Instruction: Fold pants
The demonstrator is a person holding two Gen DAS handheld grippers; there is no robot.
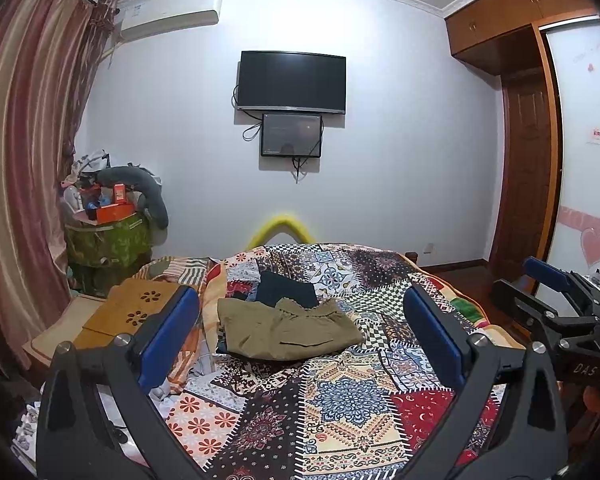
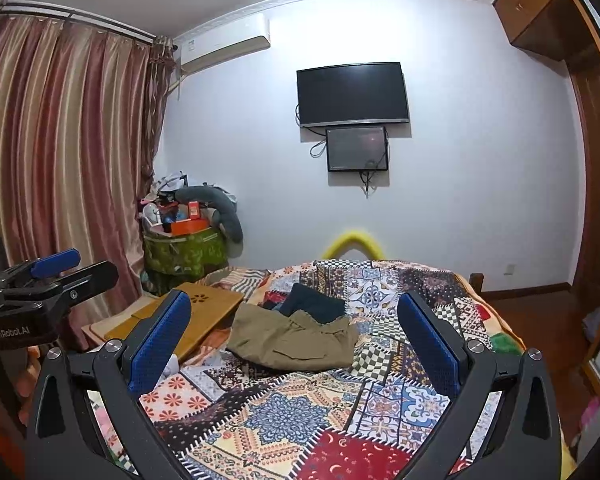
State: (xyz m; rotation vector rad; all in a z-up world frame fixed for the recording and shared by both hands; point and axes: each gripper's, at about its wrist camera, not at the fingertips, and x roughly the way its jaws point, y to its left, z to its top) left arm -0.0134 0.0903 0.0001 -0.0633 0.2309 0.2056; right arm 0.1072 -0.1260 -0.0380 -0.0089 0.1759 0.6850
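Olive-khaki pants [image 1: 288, 330] lie folded in a loose bundle on the patchwork quilt [image 1: 340, 400] in the middle of the bed, also in the right wrist view [image 2: 296, 340]. A dark navy garment [image 1: 286, 290] lies just behind them [image 2: 312, 302]. My left gripper [image 1: 300, 340] is open and empty, held above the near part of the bed, short of the pants. My right gripper [image 2: 296, 340] is open and empty, likewise short of the pants. Each gripper shows at the edge of the other's view, the right one [image 1: 556, 304] and the left one [image 2: 48, 280].
A wooden lap tray [image 2: 188, 316] lies at the bed's left side. A green basket piled with clutter [image 2: 184, 248] stands by the striped curtain [image 2: 60, 160]. A TV [image 2: 352, 94] and a small screen hang on the far wall. A wooden wardrobe [image 1: 532, 140] stands right.
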